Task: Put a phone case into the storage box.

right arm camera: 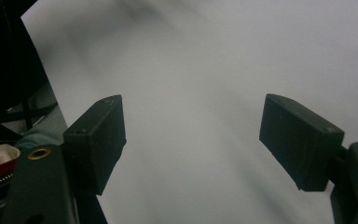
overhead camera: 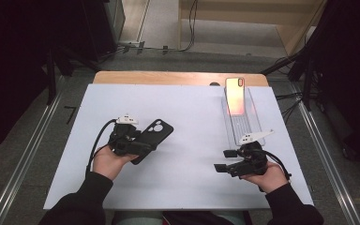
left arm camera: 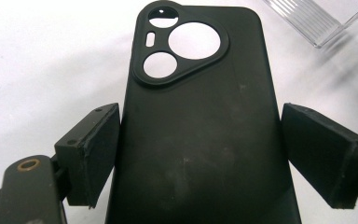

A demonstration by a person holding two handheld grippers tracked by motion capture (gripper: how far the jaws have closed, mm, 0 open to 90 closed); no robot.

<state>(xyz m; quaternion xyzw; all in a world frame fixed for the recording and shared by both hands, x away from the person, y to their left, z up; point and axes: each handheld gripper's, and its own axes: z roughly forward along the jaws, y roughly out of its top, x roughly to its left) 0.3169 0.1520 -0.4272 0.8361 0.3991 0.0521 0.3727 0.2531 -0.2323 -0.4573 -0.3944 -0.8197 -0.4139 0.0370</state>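
A black phone case (overhead camera: 153, 133) lies back up on the white table, its camera cutouts pointing to the far right. My left gripper (overhead camera: 140, 145) straddles its near end. In the left gripper view the case (left arm camera: 196, 121) fills the gap, with both pads (left arm camera: 93, 154) right at its long edges and no squeeze showing, so the left gripper (left arm camera: 200, 154) reads as open. At the right, my right gripper (overhead camera: 223, 161) is held low over bare table, pointing left. Its jaws stand wide apart with nothing between them (right arm camera: 191, 140).
A phone (overhead camera: 235, 96) with a shiny pink-orange back leans upright in a clear ribbed plastic stand (overhead camera: 242, 125) at the far right, just beyond my right hand. A corner of that stand (left arm camera: 314, 21) is visible past the case. The table's wooden far edge (overhead camera: 168, 78) runs along the back.
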